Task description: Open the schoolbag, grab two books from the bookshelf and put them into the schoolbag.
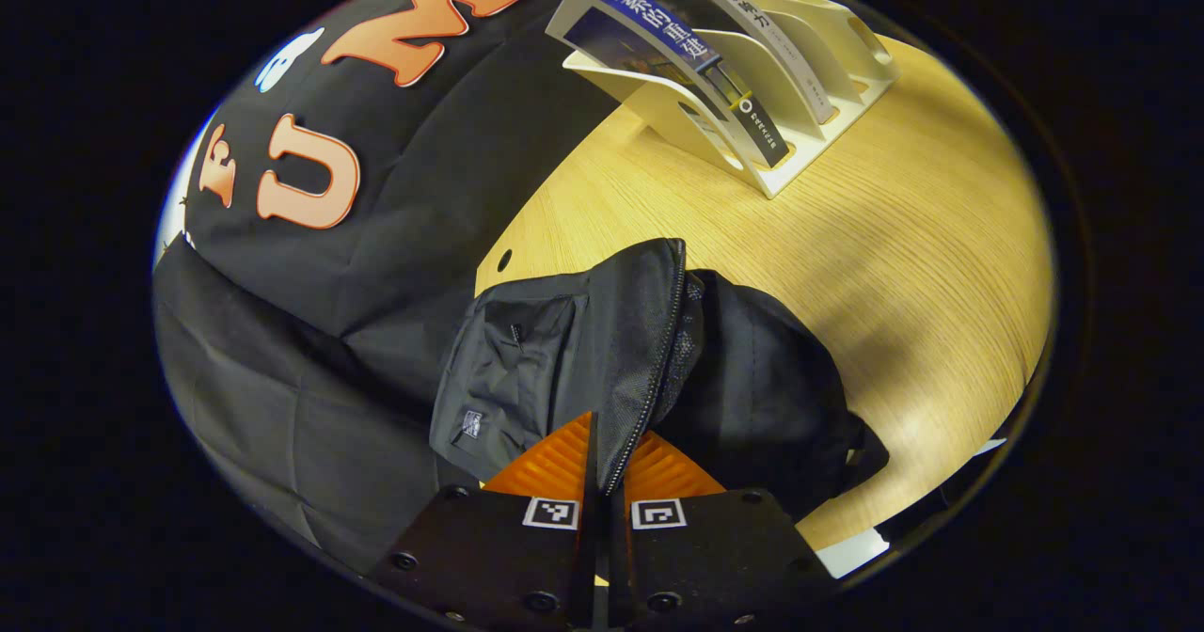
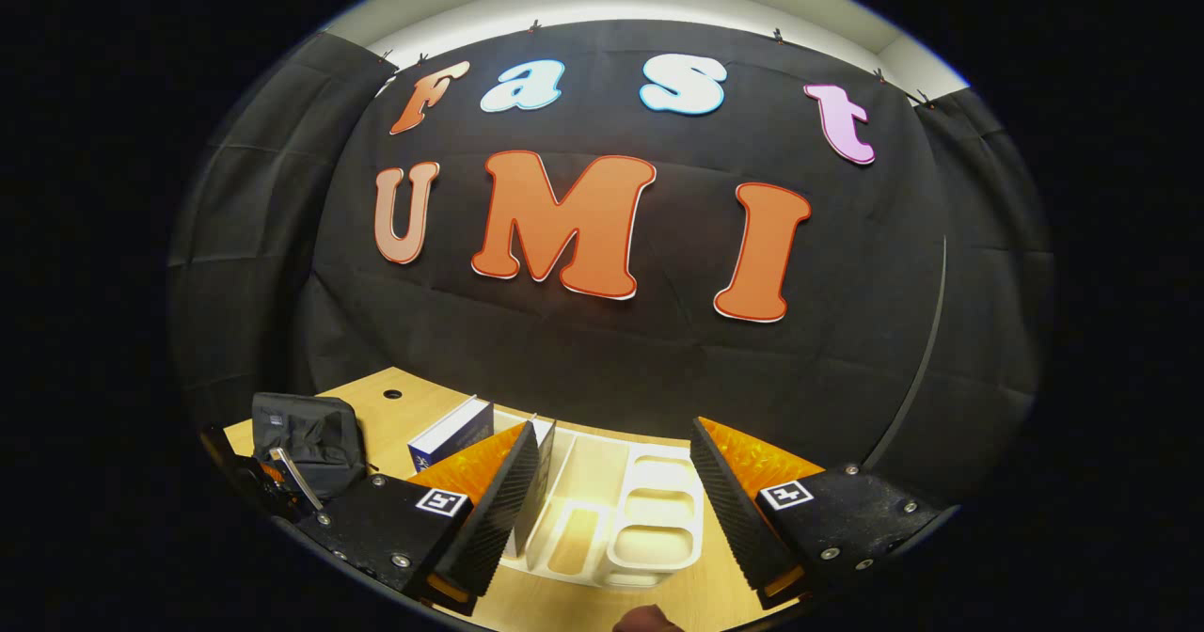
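Left gripper view: fingers (image 1: 602,467) pinched shut on the bag's (image 1: 649,369) zippered flap edge, lifted, apparently to hold the mouth open for loading. Bag slumped on the table (image 1: 922,265) near the cloth wall, flap raised, dark inside open beside the zip. Beyond it, well apart, rack (image 1: 800,152) standing on the table with two books leaning in its slots: blue book (image 1: 649,25) nearest, grey book (image 1: 734,21) one slot behind. Both books not yet taken, so loading judged not begun.

Right gripper view: fingers (image 2: 616,500) spread wide, nothing between them but the rack (image 2: 649,538) below, poised above it, likely lined up for a first book. Grey book (image 2: 536,491) upright just beside the left finger's inner face; contact impossible to tell. Blue book (image 2: 451,430) farther left, outside the span. Bag (image 2: 306,434) seen off to the left on the table (image 2: 395,416), with the left gripper (image 2: 282,477) at its near edge, keeping it open. Empty slots of the rack under the span; a shift toward the grey book judged necessary before closing.
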